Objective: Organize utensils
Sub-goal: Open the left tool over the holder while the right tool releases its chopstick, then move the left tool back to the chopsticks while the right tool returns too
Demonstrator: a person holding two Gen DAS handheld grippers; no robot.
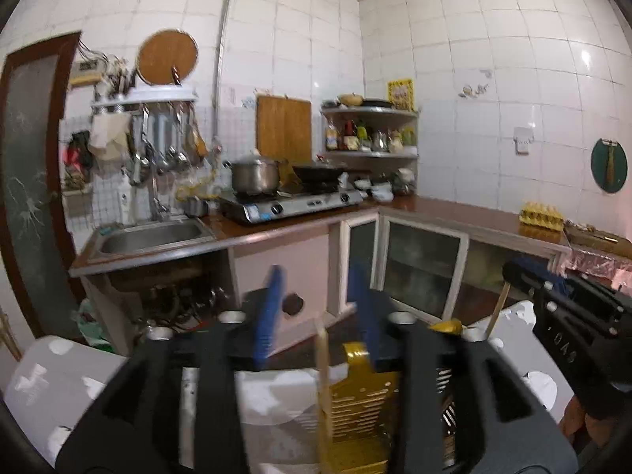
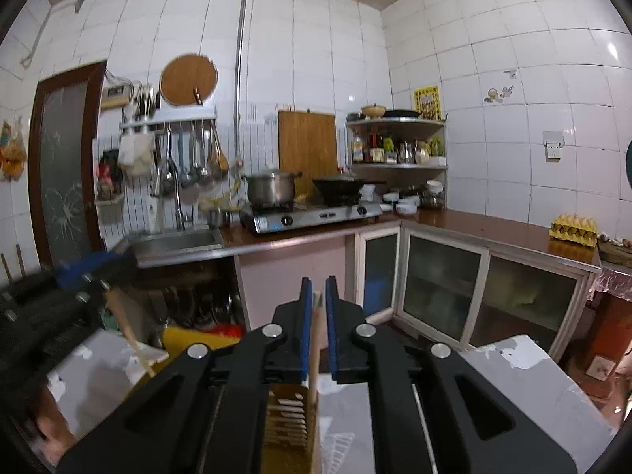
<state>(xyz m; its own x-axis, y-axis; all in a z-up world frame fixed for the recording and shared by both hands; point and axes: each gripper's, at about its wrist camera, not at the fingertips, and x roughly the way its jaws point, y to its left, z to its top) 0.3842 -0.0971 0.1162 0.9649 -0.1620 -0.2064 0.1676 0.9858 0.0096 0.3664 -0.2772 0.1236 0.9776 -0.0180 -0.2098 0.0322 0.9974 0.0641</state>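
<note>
STEP: ease both wooden chopsticks down into the gold slotted metal utensil holder [image 1: 361,407] | LEFT tool [image 1: 316,308]: half open, you grip nothing, pale wooden chopstick [image 1: 324,359] stands loose above the holder | RIGHT tool [image 2: 318,328]: narrowly parted, second wooden chopstick [image 2: 315,355] between its pads, over the holder; contact unclear.

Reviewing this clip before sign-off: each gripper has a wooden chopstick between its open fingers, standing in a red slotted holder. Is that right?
Not quite: the slotted holder is golden yellow, not red, as the left wrist view shows. The rest stands: a chopstick stands between the right gripper's parted fingers, another chopstick between the left gripper's.
</note>
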